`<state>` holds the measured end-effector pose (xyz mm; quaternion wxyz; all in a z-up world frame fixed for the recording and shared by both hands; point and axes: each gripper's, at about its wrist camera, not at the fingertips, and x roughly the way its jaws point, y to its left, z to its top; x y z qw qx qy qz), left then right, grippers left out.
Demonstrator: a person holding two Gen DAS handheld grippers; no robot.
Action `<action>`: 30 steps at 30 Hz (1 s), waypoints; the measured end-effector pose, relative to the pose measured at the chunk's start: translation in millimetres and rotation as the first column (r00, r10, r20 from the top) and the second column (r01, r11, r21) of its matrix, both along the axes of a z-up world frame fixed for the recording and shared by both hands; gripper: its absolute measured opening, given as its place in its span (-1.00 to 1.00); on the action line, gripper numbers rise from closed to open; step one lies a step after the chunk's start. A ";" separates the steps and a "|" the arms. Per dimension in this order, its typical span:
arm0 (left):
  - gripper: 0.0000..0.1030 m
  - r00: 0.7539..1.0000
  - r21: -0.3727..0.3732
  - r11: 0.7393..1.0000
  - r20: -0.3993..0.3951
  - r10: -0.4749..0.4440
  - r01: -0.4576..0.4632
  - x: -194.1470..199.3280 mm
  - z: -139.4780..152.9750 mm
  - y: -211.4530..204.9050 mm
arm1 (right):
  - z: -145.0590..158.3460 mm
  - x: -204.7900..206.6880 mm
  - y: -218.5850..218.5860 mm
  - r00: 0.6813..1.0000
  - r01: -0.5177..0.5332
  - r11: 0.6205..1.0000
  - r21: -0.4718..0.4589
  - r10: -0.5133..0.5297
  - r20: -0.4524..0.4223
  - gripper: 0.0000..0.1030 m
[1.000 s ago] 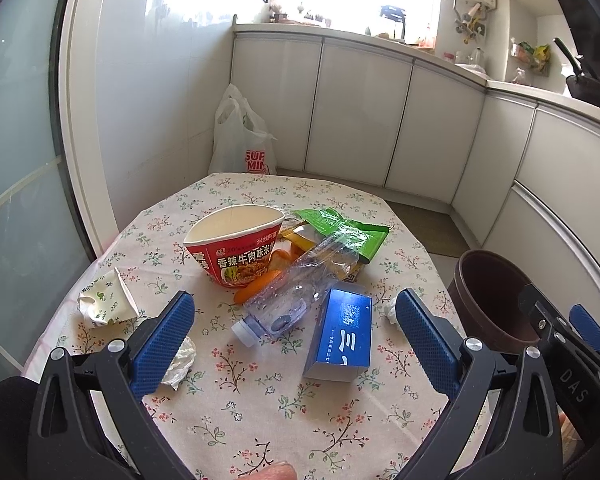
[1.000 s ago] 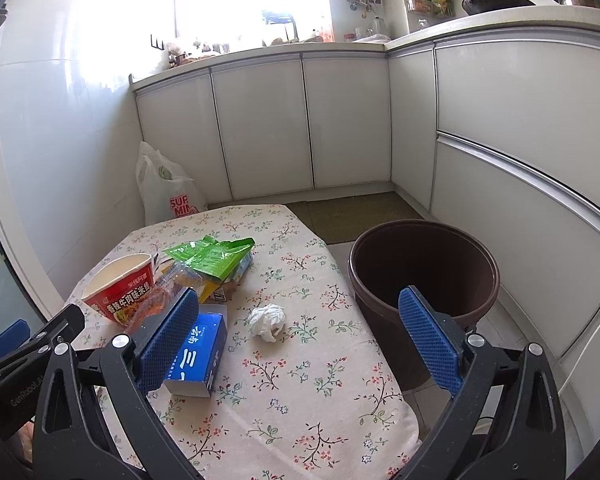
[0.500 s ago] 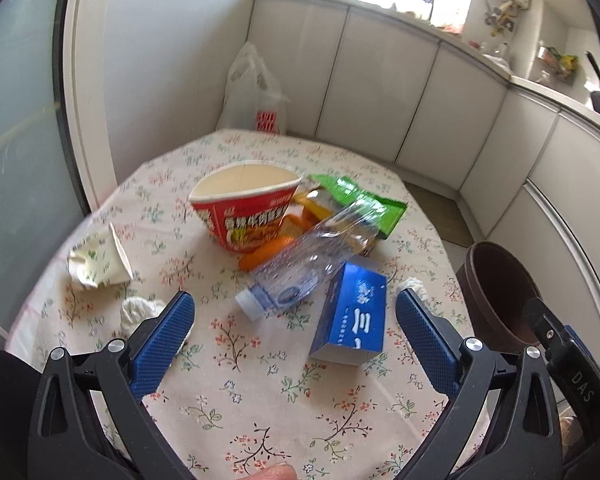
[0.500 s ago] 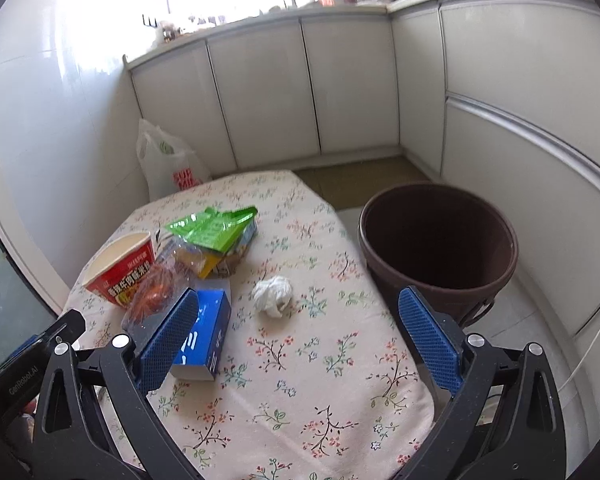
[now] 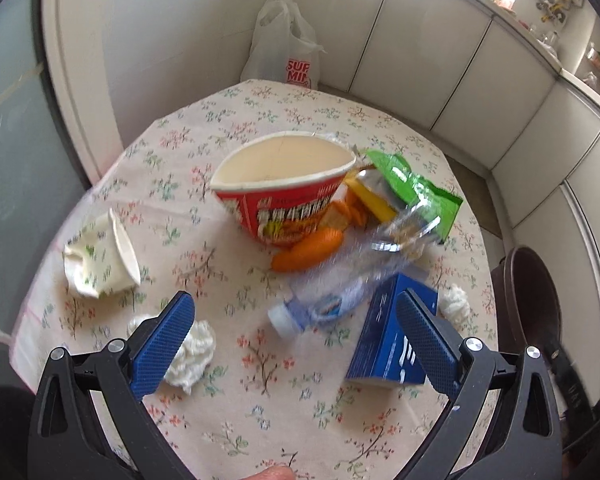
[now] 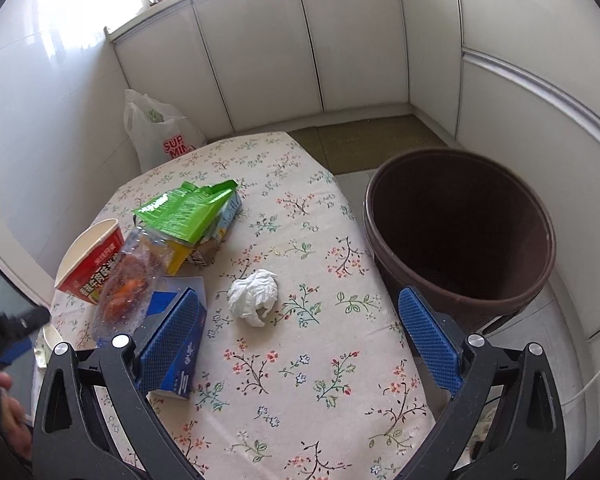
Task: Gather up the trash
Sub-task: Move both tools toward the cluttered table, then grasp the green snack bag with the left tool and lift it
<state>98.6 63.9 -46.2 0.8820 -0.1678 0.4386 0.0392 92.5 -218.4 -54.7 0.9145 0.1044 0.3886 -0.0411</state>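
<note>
Trash lies on a floral tablecloth point(image 5: 260, 412): a red noodle cup point(image 5: 284, 196), a clear plastic bottle point(image 5: 340, 296), a blue box point(image 5: 388, 344), a green snack bag point(image 5: 416, 188), an orange wrapper point(image 5: 306, 250), a crushed paper cup point(image 5: 100, 260) and crumpled tissues point(image 5: 192, 352). My left gripper point(image 5: 296, 344) is open and empty above the near table, over the bottle's cap end. My right gripper point(image 6: 300, 340) is open and empty, just in front of a white tissue ball point(image 6: 254, 296). A brown bin point(image 6: 456, 236) stands to the right of the table.
A white plastic shopping bag point(image 5: 288, 48) stands on the floor behind the table against the wall. White cabinets point(image 6: 340, 52) run along the back and right. The bin also shows in the left wrist view point(image 5: 528, 304). A glass door point(image 5: 8, 128) is at left.
Both grippers have moved forward and tilted down towards the table. The trash now looks larger and nearer in both views. Neither gripper has changed its opening.
</note>
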 end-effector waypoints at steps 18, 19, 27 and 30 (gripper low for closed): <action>0.89 0.883 0.574 0.673 -0.250 -0.398 0.466 144.1 -27.3 -195.8 | -1.3 -13.7 -95.7 0.951 0.249 0.933 0.259 -0.286 0.118 0.87; 0.89 0.876 0.598 0.643 -0.269 -0.400 0.477 148.2 -36.0 -202.5 | -4.2 -11.0 -97.6 0.953 0.246 0.930 0.274 -0.283 0.104 0.87; 0.89 0.881 0.706 0.529 -0.337 -0.333 0.470 187.9 -71.3 -220.6 | -17.5 -4.3 -95.4 0.967 0.229 0.929 0.290 -0.252 0.043 0.87; 0.88 0.885 0.740 0.491 -0.333 -0.326 0.459 195.0 -77.0 -223.3 | -20.6 -2.9 -97.0 0.967 0.235 0.924 0.302 -0.255 0.029 0.87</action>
